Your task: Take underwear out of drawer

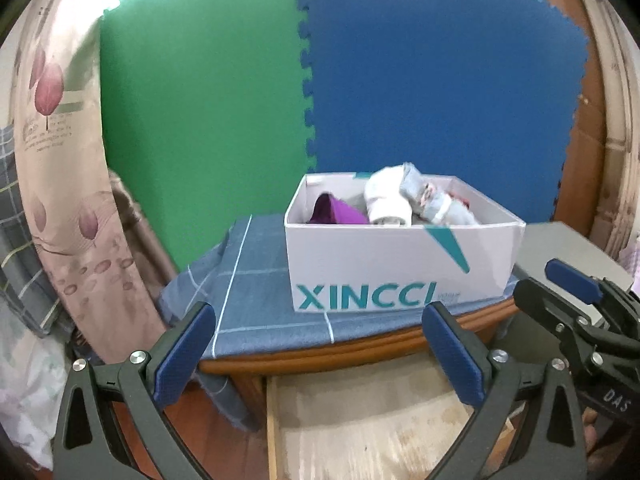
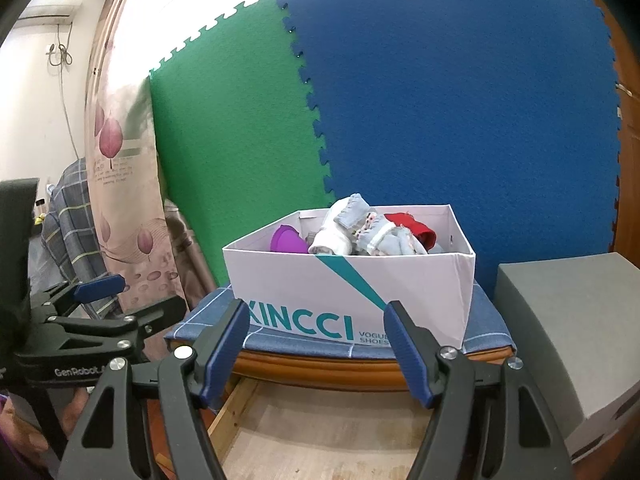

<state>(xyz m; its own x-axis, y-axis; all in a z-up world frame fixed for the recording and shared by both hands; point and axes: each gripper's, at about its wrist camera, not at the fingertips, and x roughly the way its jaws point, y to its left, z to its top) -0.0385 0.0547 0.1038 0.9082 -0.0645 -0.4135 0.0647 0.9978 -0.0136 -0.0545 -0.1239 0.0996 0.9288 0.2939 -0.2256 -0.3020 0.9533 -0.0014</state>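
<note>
- Left wrist view: left tongs (image 1: 320,344) spread wide, grasping nothing, above the pulled-out drawer (image 1: 360,420), bare where seen. Rolled underwear (image 1: 390,200) inside the white box (image 1: 400,264) on the cloth-covered surface (image 1: 256,300).
- Right wrist view: right tongs (image 2: 318,340) released, empty, over the drawer (image 2: 320,432); underwear (image 2: 360,232) heaped in the box (image 2: 348,292).

Open drawer (image 2: 320,432) lies unobstructed; shoebox (image 2: 352,292) crowds the cabinet top (image 2: 320,368).

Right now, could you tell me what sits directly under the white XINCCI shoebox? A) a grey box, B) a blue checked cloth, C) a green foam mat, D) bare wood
B: the shoebox rests on a blue checked cloth draped over the wooden cabinet top.
</note>
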